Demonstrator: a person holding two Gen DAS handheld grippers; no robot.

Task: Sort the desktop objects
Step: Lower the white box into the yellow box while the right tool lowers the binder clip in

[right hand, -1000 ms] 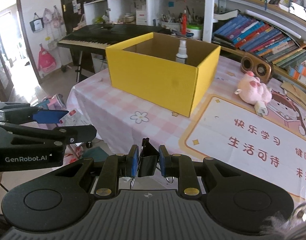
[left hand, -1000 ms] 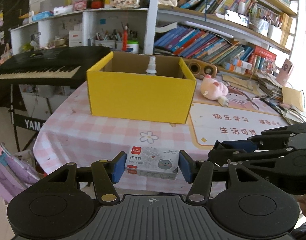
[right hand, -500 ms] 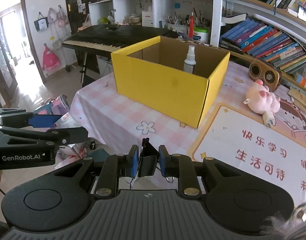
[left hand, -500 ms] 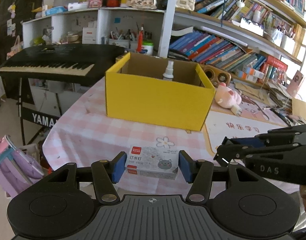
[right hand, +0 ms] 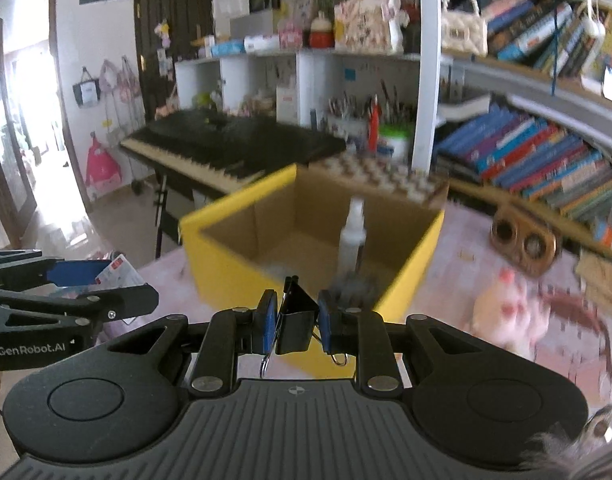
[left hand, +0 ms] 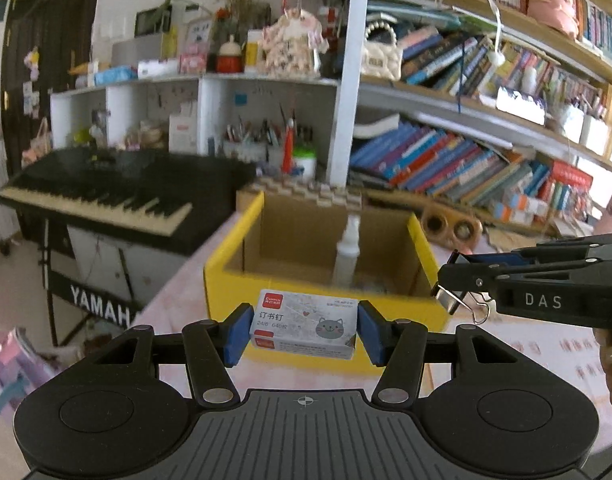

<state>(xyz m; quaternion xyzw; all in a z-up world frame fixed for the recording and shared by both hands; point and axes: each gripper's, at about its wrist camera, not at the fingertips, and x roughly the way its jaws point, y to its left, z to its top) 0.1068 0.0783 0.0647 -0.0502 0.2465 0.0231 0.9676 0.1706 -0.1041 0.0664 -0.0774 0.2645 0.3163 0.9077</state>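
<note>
My left gripper is shut on a white staple box with a red label and a cat drawing, held in the air just before the near wall of the open yellow cardboard box. My right gripper is shut on a black binder clip, also held up in front of the yellow box. A white spray bottle stands inside the box; it also shows in the left wrist view. The right gripper shows at the right in the left wrist view.
A pink checked table holds the box. A pink plush pig and a wooden speaker lie to the right. A black keyboard stands to the left. Bookshelves rise behind.
Both grippers have risen and moved forward towards the yellow box with their objects held. The box now looks closer, and its inside shows from above.
</note>
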